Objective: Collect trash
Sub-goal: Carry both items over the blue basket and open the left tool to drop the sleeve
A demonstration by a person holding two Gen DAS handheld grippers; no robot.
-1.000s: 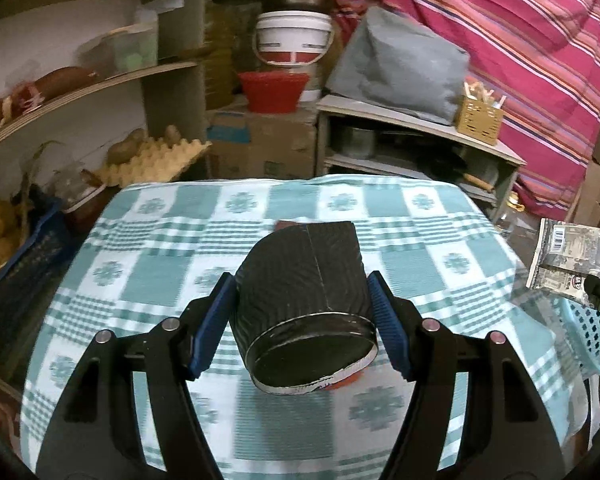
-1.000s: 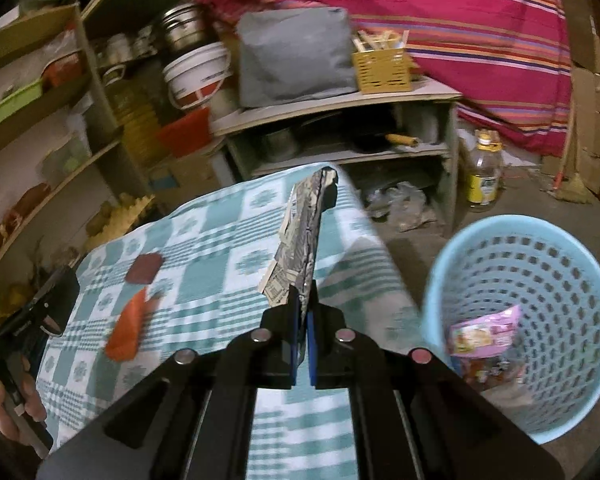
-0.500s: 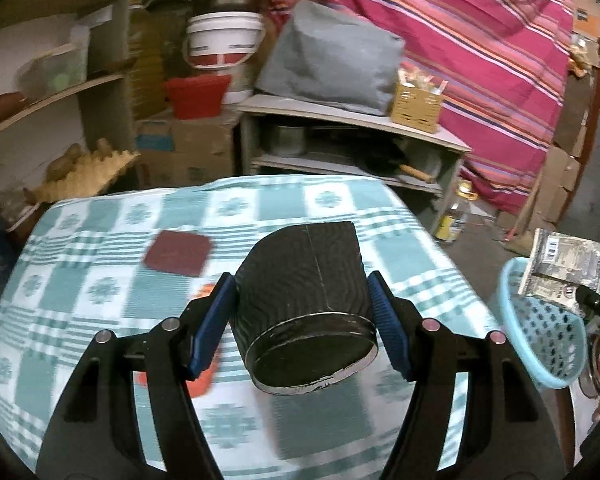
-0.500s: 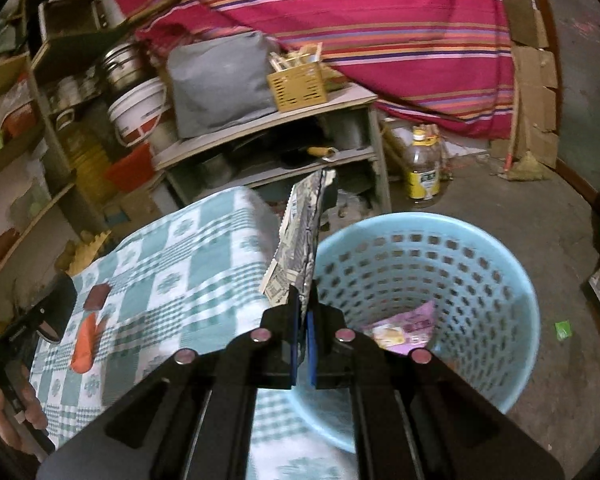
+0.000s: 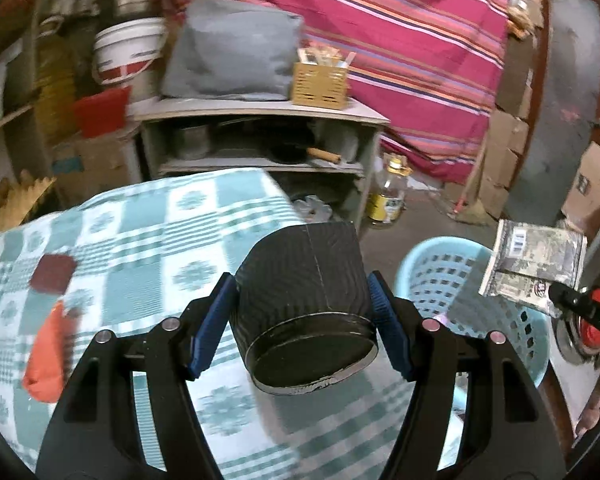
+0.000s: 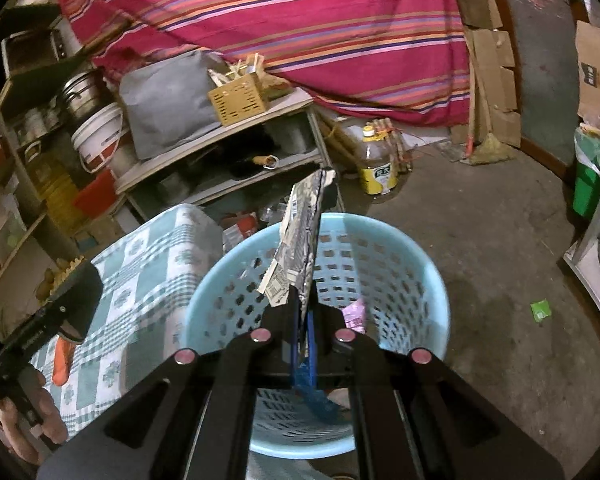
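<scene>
A black paper cup [image 5: 304,292] lies on its side between the blue pads of my left gripper [image 5: 304,312], which is shut on it above the right edge of the green checked table [image 5: 160,232]. My right gripper [image 6: 302,312] is shut on a flat grey-and-white wrapper [image 6: 304,236] that stands upright over the light blue basket [image 6: 412,264]. In the left wrist view the same wrapper [image 5: 532,264] hangs beyond the basket [image 5: 440,276]. A pink wrapper [image 6: 354,314] lies inside the basket. An orange wrapper [image 5: 48,356] and a dark red square [image 5: 54,274] rest on the table.
The basket stands on the concrete floor right of the table. Behind are a grey shelf unit [image 5: 260,120], a yellow oil bottle [image 6: 376,164], a striped cloth [image 6: 300,20] and cardboard [image 6: 492,80]. A green scrap [image 6: 540,310] lies on the floor. A hand [image 6: 24,420] holds the left gripper.
Both grippers swung right, away from the table's middle. The wrapper went from above the table to above the basket. The cup moved to the table's right edge, still gripped.
</scene>
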